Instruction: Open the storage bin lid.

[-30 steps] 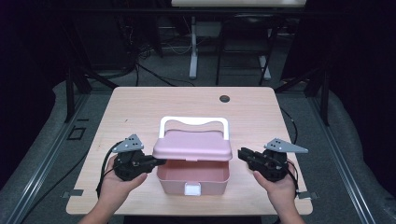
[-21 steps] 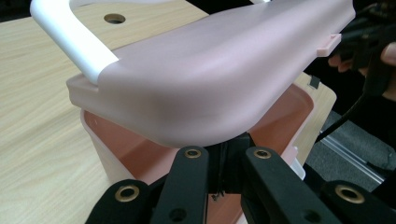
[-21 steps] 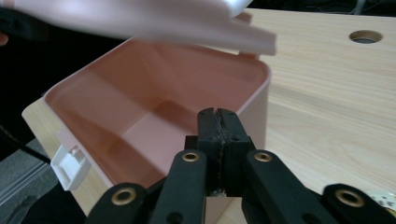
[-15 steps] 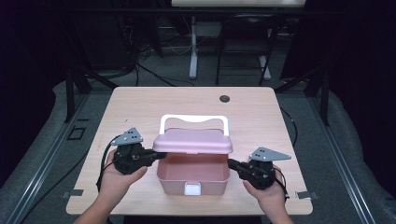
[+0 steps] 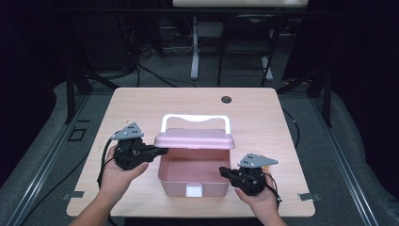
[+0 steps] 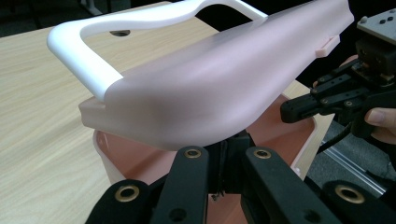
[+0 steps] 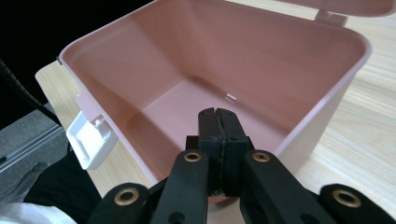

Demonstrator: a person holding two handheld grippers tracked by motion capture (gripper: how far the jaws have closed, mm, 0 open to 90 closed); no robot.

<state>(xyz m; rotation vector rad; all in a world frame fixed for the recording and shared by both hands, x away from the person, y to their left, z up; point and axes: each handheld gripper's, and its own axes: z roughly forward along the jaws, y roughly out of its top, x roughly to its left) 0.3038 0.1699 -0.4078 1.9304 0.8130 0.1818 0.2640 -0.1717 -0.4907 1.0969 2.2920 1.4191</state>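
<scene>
Lid (image 5: 195, 139) of the pink box (image 5: 192, 176) is held raised, its left edge pinched by the left tongs (image 5: 159, 151). Right tongs (image 5: 224, 172), pressed together and empty, are held at the box's right wall, front-centre on the tabletop (image 5: 141, 106).

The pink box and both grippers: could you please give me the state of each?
Pink box: empty, upright on the table.
Lid: raised, partly open.
White latch: undone.
White handle: lying back behind the lid.
Left gripper: shut on the lid's edge.
Right gripper: shut on the box's rim.
</scene>
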